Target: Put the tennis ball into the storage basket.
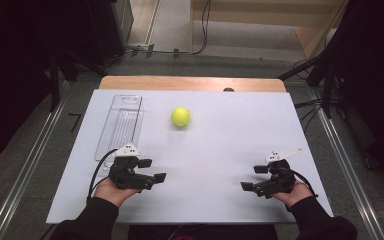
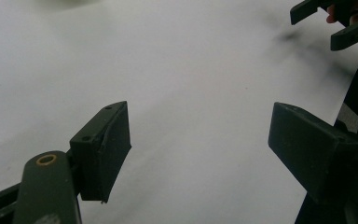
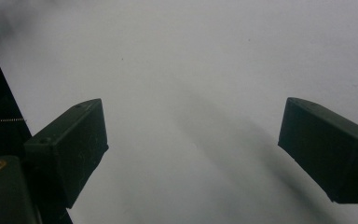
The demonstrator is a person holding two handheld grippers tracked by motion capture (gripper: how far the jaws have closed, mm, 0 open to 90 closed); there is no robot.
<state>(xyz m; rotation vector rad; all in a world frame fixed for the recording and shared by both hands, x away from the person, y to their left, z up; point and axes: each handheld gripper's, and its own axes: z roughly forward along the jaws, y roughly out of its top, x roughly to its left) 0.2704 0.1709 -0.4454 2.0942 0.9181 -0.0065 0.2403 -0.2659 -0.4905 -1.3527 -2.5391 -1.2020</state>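
High view: left gripper [image 1: 153,170] and right gripper [image 1: 253,177] are held agape, empty; the tennis ball [image 1: 180,116] is untouched, so a reach is judged next.

High view: fixed overhead, person's side, looking forward and down, whole white table [image 1: 220,150] in frame. Left gripper view: close to the surface, faces across the table; right gripper [image 2: 328,21] sits upper right, shared with high view. Right gripper view: equally close, aimed at bare tabletop.
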